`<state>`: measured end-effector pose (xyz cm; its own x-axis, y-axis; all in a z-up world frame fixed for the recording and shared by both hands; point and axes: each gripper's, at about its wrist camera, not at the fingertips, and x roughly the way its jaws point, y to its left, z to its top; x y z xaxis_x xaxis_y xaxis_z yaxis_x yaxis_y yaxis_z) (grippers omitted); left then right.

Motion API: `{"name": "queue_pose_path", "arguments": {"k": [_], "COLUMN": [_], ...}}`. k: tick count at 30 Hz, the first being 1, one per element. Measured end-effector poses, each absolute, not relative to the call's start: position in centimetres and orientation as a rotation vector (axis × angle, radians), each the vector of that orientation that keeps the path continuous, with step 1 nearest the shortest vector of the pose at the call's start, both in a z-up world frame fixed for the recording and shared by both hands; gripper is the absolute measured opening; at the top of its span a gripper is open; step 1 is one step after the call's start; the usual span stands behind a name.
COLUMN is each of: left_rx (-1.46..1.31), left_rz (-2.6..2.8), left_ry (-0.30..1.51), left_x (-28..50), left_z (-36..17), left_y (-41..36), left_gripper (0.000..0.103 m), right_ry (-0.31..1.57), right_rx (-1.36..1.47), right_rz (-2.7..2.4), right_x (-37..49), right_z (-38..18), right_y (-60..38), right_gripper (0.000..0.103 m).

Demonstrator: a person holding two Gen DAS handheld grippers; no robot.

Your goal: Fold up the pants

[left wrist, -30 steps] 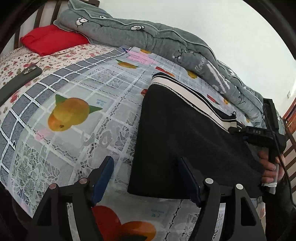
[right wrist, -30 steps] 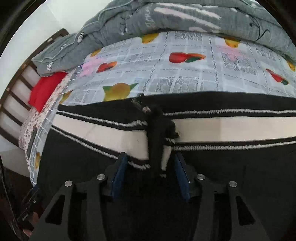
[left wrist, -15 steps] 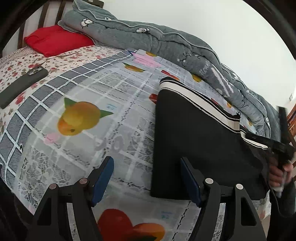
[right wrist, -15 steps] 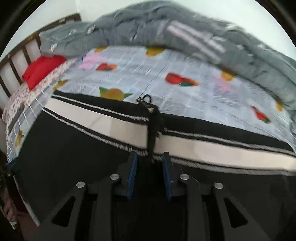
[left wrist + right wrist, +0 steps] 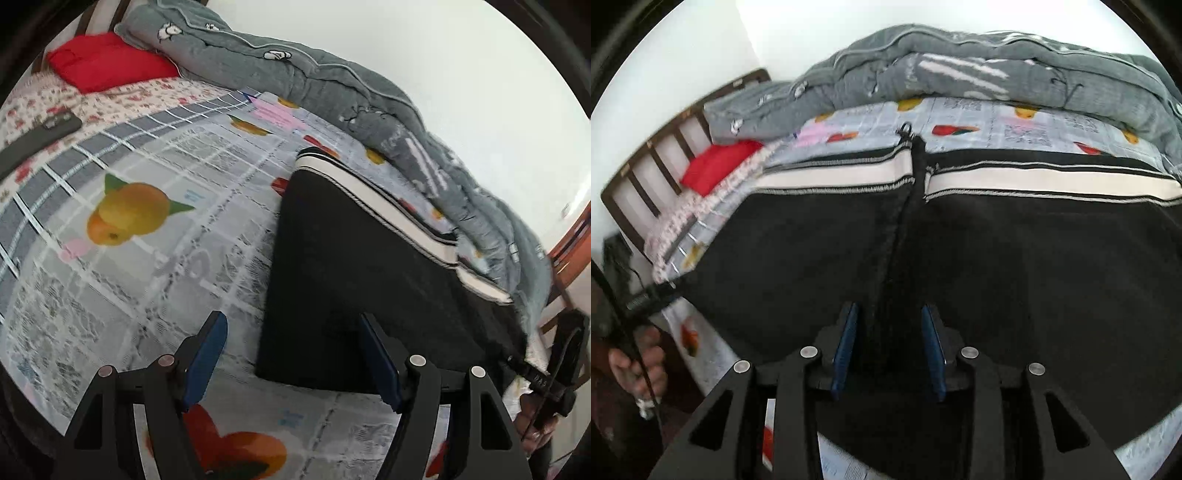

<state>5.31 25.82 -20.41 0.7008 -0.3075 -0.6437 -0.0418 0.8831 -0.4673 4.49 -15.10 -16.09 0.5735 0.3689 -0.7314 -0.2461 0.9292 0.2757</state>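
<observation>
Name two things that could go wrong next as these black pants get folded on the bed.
The right hand-held gripper, its jaws just opening, straddles the raised centre seam of the black pants; pulling away could drag it and rumple the fold. The open left hand-held gripper sits over the pants' near corner and could catch the fruit-print sheet too.

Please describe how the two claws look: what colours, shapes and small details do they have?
Both claws match. The left claw and the right claw each have two black angular arms with triangular cut-outs, round silver bolt heads, and flat blue pads on the inner faces. Seen from the left camera, the right tool's black body carries small white lettering and a thin black cable.
</observation>
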Motion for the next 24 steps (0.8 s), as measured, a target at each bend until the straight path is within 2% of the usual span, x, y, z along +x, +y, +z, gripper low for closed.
{"name": "queue_pose_path", "arguments": {"k": [6,12,18,24], "left_rx": [-0.663,-0.689,-0.65,-0.733], "left_rz": [-0.258,-0.265,-0.307,-0.322], "left_ry": [0.771,0.783,0.8,0.779], "left_x": [8.0,10.5,7.2,5.5], "left_z": [-21.6,-21.6,-21.7,-22.6], "left_y": [25.9,25.3,24.9,25.0], "left_gripper": [0.07,0.07,0.07,0.071], "right_ry": [0.868,0.832,0.797,0.789], "right_rx": [0.123,0.084,0.145,0.131], "right_rz": [0.33,0.279,0.209,0.138], "right_x": [2.5,1.9,3.1,3.8], "right_z": [-16.2,-15.4,-15.4,-16.5], "right_y": [-16.2,-16.9,-19.5,-20.9], "right_gripper": [0.035,0.034,0.034,0.034]}}
